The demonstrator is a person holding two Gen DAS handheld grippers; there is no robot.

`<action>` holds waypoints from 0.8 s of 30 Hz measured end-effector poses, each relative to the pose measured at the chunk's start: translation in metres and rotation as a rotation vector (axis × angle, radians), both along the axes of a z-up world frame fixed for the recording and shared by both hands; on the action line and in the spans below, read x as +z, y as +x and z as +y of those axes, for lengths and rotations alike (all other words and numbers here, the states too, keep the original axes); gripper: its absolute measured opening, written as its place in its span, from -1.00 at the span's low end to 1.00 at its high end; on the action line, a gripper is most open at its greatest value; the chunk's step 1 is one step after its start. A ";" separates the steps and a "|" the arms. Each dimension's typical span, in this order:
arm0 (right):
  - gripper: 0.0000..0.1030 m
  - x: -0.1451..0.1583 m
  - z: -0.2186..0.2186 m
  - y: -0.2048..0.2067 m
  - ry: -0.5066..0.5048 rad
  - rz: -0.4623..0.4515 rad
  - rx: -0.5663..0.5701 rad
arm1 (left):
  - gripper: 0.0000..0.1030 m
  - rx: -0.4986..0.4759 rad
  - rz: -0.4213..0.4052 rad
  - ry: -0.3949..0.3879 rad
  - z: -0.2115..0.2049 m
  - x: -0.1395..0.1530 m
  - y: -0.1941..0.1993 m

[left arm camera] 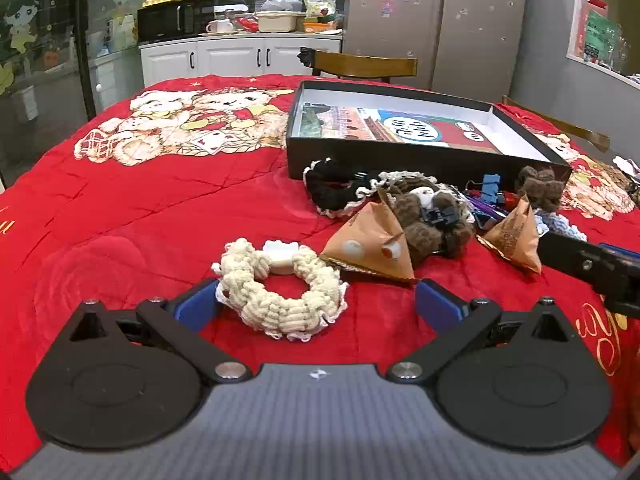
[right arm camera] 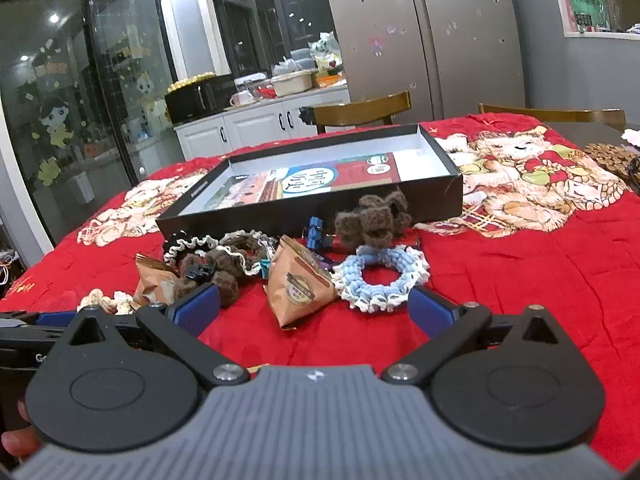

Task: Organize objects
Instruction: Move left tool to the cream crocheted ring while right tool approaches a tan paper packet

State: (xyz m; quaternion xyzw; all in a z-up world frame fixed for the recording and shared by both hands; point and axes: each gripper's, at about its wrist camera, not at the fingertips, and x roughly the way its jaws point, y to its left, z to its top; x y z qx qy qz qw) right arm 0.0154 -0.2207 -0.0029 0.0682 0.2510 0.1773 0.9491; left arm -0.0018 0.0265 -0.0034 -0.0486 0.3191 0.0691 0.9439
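Observation:
A cream knitted scrunchie (left arm camera: 280, 290) lies on the red cloth between the tips of my open left gripper (left arm camera: 318, 306); its left edge is at the left pad. Behind it lies a pile: a brown triangular packet (left arm camera: 370, 248), brown (left arm camera: 430, 220) and black (left arm camera: 340, 188) scrunchies, a blue binder clip (left arm camera: 490, 188). An open black box (left arm camera: 420, 156) stands behind the pile. My right gripper (right arm camera: 312, 306) is open around a second brown packet (right arm camera: 298, 282), with a light blue scrunchie (right arm camera: 380, 278) by its right finger.
Wooden chairs (left arm camera: 364, 65) stand behind the table. A counter with a microwave (left arm camera: 172, 20) and a fridge are far back. A brown woven coaster (right arm camera: 612, 158) lies at the table's right edge. The red cloth (left arm camera: 140, 220) covers the table.

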 end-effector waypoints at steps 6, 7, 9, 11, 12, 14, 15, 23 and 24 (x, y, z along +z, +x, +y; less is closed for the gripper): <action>0.91 0.002 -0.001 -0.003 0.025 -0.033 0.015 | 1.00 -0.012 0.011 0.017 -0.001 -0.002 0.000; 0.81 0.002 -0.001 -0.003 0.027 -0.037 0.024 | 1.00 -0.014 0.017 0.002 0.000 -0.002 0.001; 0.67 0.003 0.001 -0.004 0.021 -0.041 0.041 | 1.00 -0.011 0.026 -0.025 0.004 -0.003 0.003; 0.57 0.004 0.004 -0.005 0.010 -0.046 0.063 | 1.00 -0.006 0.016 -0.044 0.007 -0.002 0.002; 0.56 0.004 0.005 -0.006 0.004 -0.050 0.073 | 1.00 -0.006 0.012 -0.053 0.007 -0.002 0.003; 0.56 0.004 0.008 -0.008 -0.008 -0.062 0.090 | 1.00 -0.012 0.015 -0.057 0.008 -0.002 0.005; 0.56 0.005 0.009 -0.010 -0.012 -0.070 0.098 | 1.00 -0.017 0.016 -0.056 0.008 -0.002 0.006; 0.62 0.007 0.013 -0.015 -0.034 -0.097 0.137 | 1.00 -0.012 0.018 -0.024 0.005 -0.005 0.010; 0.62 0.007 0.014 -0.015 -0.033 -0.095 0.139 | 1.00 -0.009 0.017 -0.024 0.004 -0.005 0.010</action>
